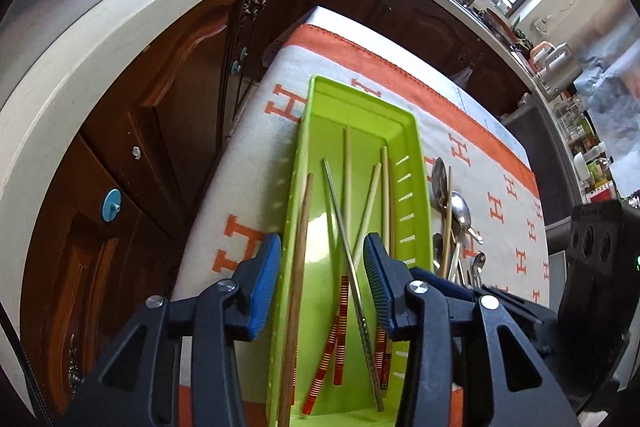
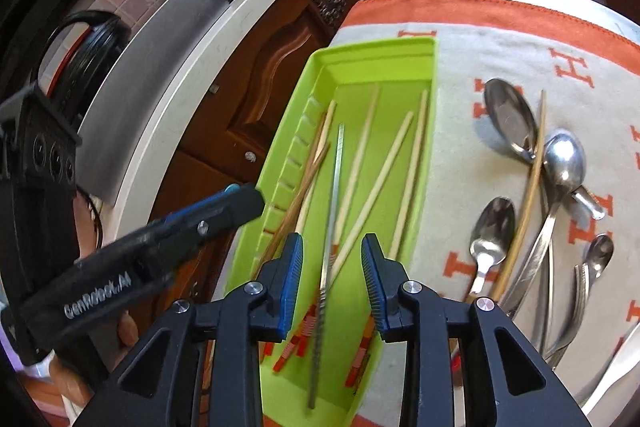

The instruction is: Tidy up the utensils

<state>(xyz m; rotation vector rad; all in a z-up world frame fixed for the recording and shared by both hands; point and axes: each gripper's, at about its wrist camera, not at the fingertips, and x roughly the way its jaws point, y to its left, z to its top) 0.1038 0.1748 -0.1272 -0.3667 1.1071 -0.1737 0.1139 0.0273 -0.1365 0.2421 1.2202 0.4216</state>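
Right gripper point(image 2: 331, 281) hangs spread over the green tray point(image 2: 384, 63), metal chopstick point(image 2: 335, 187) lying loose between its jaws. Left gripper point(image 1: 320, 287) also spread, empty. Next, reach right of the jaws for the lone wooden chopstick point(image 2: 528, 195) among the spoons point(image 2: 512, 119), pinching mid-shaft.

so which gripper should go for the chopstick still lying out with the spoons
Right. The right gripper, open and empty, has the loose chopstick beside it; the left gripper hangs over the tray's far edge.
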